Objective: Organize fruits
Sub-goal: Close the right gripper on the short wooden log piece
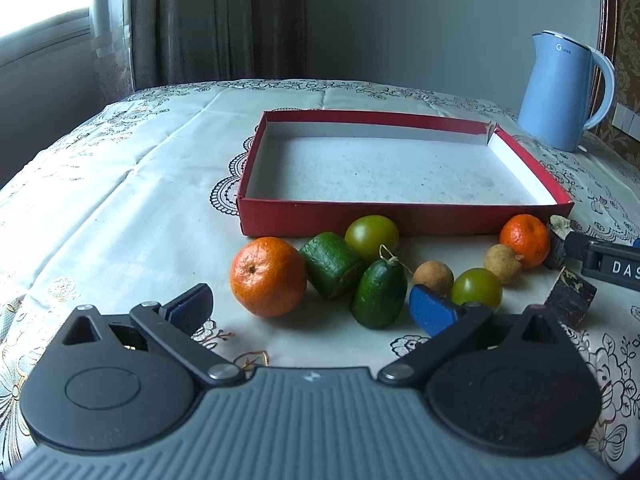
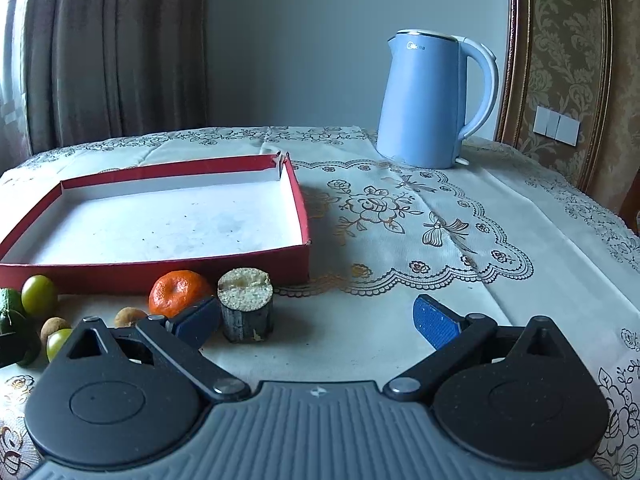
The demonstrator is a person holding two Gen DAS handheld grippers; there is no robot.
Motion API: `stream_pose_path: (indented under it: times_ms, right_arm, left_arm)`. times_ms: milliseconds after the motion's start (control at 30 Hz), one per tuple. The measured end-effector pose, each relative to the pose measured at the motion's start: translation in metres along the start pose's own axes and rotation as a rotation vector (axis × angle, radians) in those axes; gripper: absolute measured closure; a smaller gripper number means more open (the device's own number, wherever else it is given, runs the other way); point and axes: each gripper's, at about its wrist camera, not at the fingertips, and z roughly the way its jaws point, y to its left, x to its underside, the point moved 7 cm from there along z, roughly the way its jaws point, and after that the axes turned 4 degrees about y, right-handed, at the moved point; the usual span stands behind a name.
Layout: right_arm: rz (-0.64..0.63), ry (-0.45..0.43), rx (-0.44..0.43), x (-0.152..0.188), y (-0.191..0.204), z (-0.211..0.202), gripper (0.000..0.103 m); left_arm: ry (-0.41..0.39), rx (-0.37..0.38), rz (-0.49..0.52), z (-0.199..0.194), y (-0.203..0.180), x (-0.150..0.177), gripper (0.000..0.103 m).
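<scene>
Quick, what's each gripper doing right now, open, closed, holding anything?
Left gripper: open, holding nothing.
Right gripper: open, holding nothing.

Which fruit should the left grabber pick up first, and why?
Probably the big orange: ease the open left gripper forward and a little left until its fingers sit on both sides of it. It lies nearest, nothing covers it, and the red box behind the fruits holds nothing yet.

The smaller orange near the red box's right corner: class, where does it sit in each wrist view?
Left wrist view: the smaller orange sits far right, before the red box.
Right wrist view: the same orange sits lower left, beside the dark cut stalk piece.
Shared landmark: the blue kettle.
</scene>
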Motion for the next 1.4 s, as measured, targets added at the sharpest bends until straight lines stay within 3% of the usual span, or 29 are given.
stream_pose_path:
  times_ms: [300,667,767,833,933,1233,1400]
  right_arm:
    - [0.01,-0.023,-0.032,0.0,-0.001,-0.012,0.0]
    - [-0.051,-0.042,-0.156,0.016,0.004,-0.03,0.001]
    - [-0.072,-0.049,-0.2,0.019,0.009,-0.035,0.013]
    - [-0.091,-0.041,-0.228,0.021,0.016,-0.035,0.028]
    - [-0.115,-0.025,-0.282,0.022,0.027,-0.035,0.042]
    - [-0.193,0.009,-0.356,0.03,0.053,-0.032,0.059]
    - [-0.212,0.035,-0.348,0.036,0.059,-0.024,0.07]
  left_arm:
    - [0.001,0.0,-0.013,0.0,0.004,0.0,0.0]
    - [-0.011,-0.01,-0.027,-0.007,0.015,0.006,0.0]
    - [-0.003,-0.014,-0.044,-0.007,0.021,0.008,0.0]
    - [-0.002,-0.015,-0.047,-0.008,0.023,0.009,0.0]
    - [-0.015,-0.014,-0.039,-0.013,0.026,0.01,0.0]
    - [-0.025,-0.006,-0.031,-0.022,0.05,0.023,0.0]
    - [-0.038,-0.001,-0.062,-0.022,0.059,0.02,0.0]
